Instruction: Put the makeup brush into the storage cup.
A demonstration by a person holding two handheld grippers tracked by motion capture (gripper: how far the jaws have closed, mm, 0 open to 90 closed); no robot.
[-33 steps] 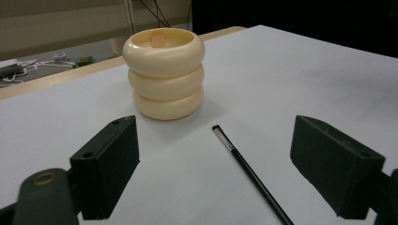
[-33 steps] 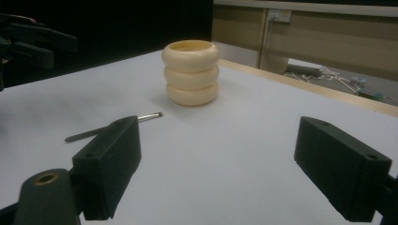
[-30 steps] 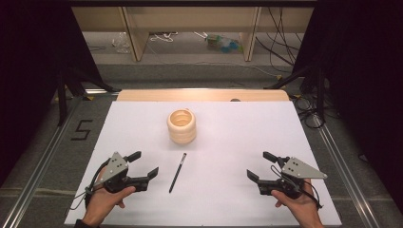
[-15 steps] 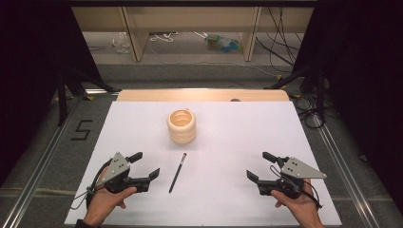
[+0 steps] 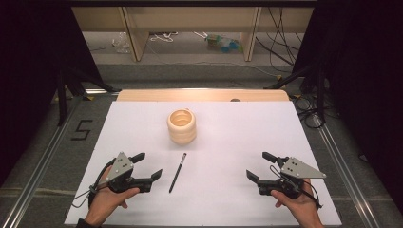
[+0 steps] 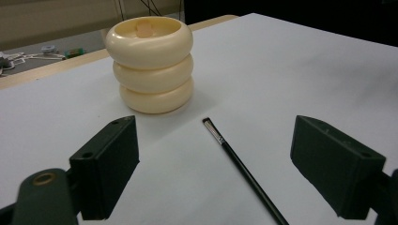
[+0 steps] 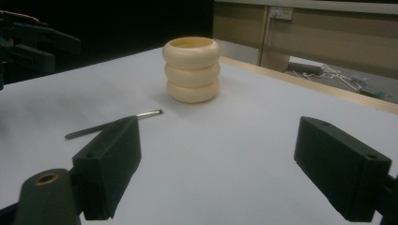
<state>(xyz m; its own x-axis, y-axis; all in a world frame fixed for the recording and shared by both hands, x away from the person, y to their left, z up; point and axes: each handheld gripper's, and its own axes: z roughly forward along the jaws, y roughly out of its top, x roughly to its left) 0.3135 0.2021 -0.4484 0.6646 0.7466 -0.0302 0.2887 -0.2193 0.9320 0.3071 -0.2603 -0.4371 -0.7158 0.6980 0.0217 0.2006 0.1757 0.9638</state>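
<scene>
Setting: dark room, shelving and loose cables behind; white tabletop (image 5: 237,142) with a wooden strip along its far edge.

Item 1. Brush (image 5: 177,172): thin, black-handled, lying flat on the tabletop, bristle end toward the far side. It sits just right of the left gripper and apart from the holder.

Item 2. Holder (image 5: 181,126): cream, ribbed in three rings, open-topped, upright near the middle of the tabletop beyond the brush.

Item 3. Left gripper (image 5: 149,167): hand-held, jaws spread wide, nothing between them, close to the brush.

Item 4. Right gripper (image 5: 257,166): hand-held, jaws spread, holding nothing, well apart from brush and holder.

Step in hand, as judged: picking up the brush with the left gripper, likely to stand it in the holder. To do it well, bring the jaws across the handle near its middle, low to the tabletop, square to its length, then close gently so the thin handle does not roll or skid away. The right gripper could steady the holder.

View notes: the left gripper view shows the brush (image 6: 239,164) running between its jaws, its metal collar and bristle tip, and something small and pale inside the holder (image 6: 150,63). The right gripper view shows the brush (image 7: 112,124) side-on, partly behind its left jaw. The high view alone gives the whole layout.
</scene>
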